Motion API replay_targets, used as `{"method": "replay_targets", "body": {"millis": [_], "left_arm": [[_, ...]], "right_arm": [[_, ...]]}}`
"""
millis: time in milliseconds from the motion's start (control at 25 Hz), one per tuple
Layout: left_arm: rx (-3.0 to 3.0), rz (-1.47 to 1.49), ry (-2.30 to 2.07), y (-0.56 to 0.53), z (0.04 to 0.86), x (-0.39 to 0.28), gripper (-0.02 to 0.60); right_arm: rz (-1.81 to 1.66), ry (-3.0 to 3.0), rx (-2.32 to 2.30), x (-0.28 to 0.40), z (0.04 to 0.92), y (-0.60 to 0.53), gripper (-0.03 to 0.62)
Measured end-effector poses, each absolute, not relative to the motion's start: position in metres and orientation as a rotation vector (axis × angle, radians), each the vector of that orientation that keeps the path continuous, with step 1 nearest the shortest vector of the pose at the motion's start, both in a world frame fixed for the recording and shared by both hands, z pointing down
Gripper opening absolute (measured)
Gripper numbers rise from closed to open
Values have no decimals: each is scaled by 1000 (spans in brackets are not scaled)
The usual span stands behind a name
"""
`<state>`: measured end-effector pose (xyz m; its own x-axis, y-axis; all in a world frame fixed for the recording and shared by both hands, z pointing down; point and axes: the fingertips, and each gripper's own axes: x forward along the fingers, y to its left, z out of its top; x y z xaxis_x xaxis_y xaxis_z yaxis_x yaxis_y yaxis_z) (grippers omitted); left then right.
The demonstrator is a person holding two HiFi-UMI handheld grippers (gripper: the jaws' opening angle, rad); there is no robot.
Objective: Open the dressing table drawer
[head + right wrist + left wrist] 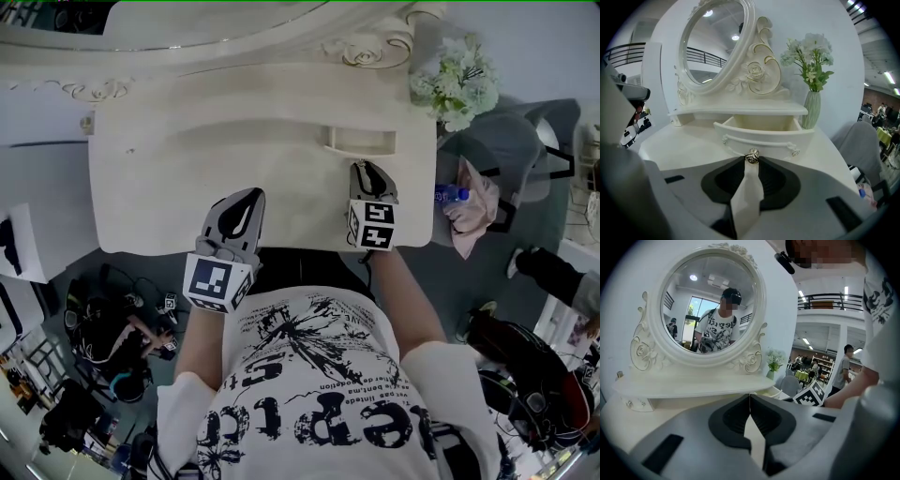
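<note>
I see my right gripper (752, 159) with its jaws closed on the small round knob (752, 155) of the drawer (761, 138). In the right gripper view the two tips sit either side of the knob and touch it, spread only by its width. The drawer is centre frame there, standing partly out from under the shelf (740, 111) with its pale inside in view. A green vase of white flowers (812, 110) stands just beside its right corner. In the head view the drawer (361, 141) juts from the back of the dressing table (187, 159), right of centre. The right gripper (367, 169) reaches up to its front edge from below. My left gripper (246, 199) is lower and to the left, over the near edge of the tabletop, well apart from the drawer. In the left gripper view its jaws are together, tips meeting, with nothing between them (750, 401). It faces the oval mirror (712, 301) in the upper left of that frame.
</note>
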<state>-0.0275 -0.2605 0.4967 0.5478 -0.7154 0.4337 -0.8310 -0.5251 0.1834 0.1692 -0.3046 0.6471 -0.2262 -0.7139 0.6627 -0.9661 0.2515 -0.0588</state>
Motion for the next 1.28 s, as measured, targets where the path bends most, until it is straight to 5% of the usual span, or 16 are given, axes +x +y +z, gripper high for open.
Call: {"method": "replay_targets", "body": {"millis": [440,560,640,1280], "left_arm": [[2437,485,-1255,-253,491,-32,20],[2449,449,-1281,-262,482,-35,20],[2457,428,-1288,-264,472,-34,20],[2647,189,-1399,-303,362,-27,19]], "right_arm": [[740,-2068,1632,172,610,-290,118],[690,-2162,1644,168,573,-289,100],[660,-2216,1650,166,547,-285,34],[175,-2503,1763,164,378,-295,17]]}}
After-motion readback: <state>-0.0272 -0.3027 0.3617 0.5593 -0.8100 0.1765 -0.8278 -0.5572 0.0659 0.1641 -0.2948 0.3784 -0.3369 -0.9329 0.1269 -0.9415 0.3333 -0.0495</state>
